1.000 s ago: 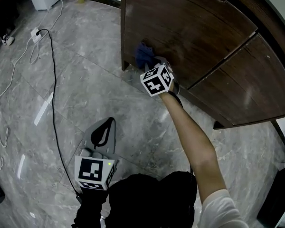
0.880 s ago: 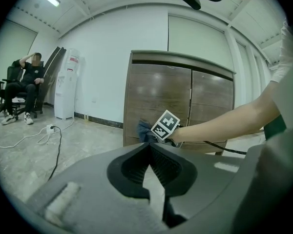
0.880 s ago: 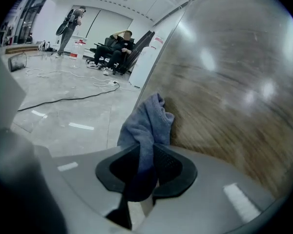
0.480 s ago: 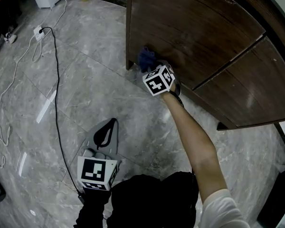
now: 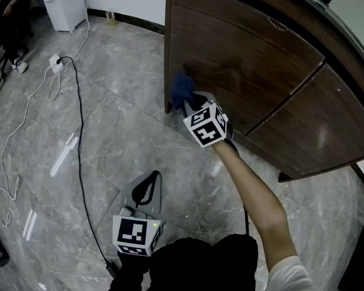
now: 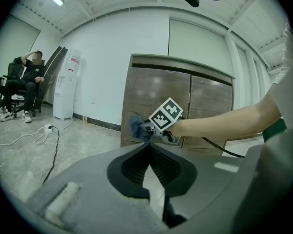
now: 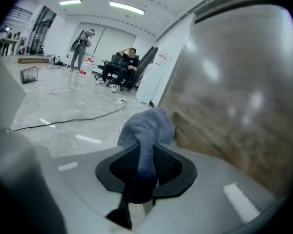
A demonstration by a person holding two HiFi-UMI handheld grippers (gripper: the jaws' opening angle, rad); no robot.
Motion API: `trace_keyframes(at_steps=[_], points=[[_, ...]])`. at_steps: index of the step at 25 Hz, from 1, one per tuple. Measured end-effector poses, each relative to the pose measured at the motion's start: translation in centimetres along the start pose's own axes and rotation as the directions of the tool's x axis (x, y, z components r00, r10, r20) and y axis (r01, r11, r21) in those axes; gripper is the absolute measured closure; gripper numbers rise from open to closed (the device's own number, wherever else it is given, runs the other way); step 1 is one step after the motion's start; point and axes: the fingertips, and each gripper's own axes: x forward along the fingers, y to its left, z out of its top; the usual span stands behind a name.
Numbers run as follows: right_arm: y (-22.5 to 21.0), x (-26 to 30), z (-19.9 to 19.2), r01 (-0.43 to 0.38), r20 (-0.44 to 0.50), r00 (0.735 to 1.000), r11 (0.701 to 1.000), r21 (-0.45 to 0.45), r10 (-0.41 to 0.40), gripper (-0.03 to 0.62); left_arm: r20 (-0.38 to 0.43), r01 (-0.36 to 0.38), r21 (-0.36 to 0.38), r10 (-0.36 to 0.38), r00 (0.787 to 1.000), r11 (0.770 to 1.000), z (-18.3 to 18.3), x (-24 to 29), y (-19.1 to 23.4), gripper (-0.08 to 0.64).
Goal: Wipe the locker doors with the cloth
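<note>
Blue cloth (image 5: 182, 88) held against the lower left corner of the brown wooden locker door (image 5: 249, 53).
Right gripper (image 5: 191, 99) has its jaws clamped on the cloth, a bunch of which bulges out past the tips and sits against the wood near the door's bottom edge, just above the grey marble floor (image 5: 109, 102). Left gripper (image 5: 144, 190) hangs low over the floor, well apart from the locker, jaws closed together with nothing between them. A black cable (image 5: 79, 156) runs along the floor to its left.
</note>
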Motion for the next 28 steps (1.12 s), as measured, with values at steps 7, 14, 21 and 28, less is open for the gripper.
trace_keyframes(at_steps=[7,14,21,28], points=[[-3.3,-7.1,11.9,0.097,0.212,0.974,0.991,-0.095,-0.075,0.509,0.015,0.004,0.02,-0.004,1.0,1.0,1.7,-0.6,-0.4,0.56],[-8.0,-11.7,21.3,0.25,0.337,0.925,0.951,-0.184,-0.178,0.509,0.033,-0.017,0.027,0.016,0.999,0.999,2.9,-1.6,0.0,0.56],[-12.2,-12.3,26.0,0.344,0.34,0.9,0.923,-0.171,-0.272,0.509,0.029,-0.026,0.02,0.025,0.999,0.999,2.8,-2.2,0.8,0.56],[-13.1,-9.2,24.5,0.354,0.262,0.914,0.924,-0.143,-0.31,0.509,0.024,-0.035,0.007,0.035,0.999,0.999,2.2,-1.9,1.7,0.56]])
